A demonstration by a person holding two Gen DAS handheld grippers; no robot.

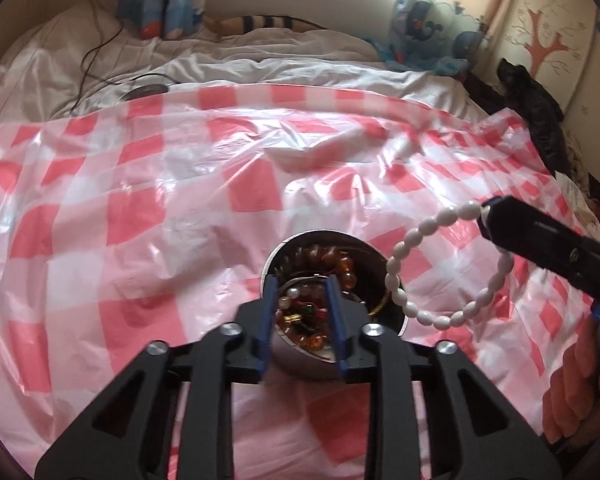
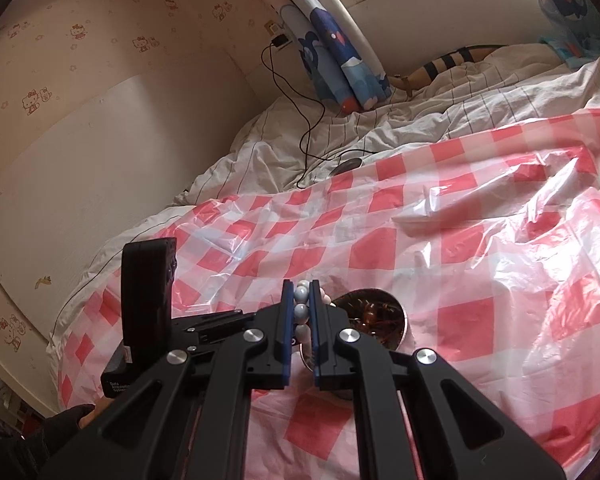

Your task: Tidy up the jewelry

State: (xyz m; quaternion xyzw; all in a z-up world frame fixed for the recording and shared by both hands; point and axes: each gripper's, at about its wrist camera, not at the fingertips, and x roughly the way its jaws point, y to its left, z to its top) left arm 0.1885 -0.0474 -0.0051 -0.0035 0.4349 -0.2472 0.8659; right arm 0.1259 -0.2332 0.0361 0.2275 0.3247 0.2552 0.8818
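the right gripper (image 2: 303, 304) jaws pinch the white bead bracelet (image 1: 432, 276) just beside the metal tin (image 1: 396, 316) (left gripper (image 1: 302, 304) jaws clamp its rim); released off-centre, it could snag outside the rim.

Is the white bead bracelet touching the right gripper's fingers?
Touching. The right wrist view shows the white bead bracelet pinched between the right gripper fingers, beads pressed against both pads.
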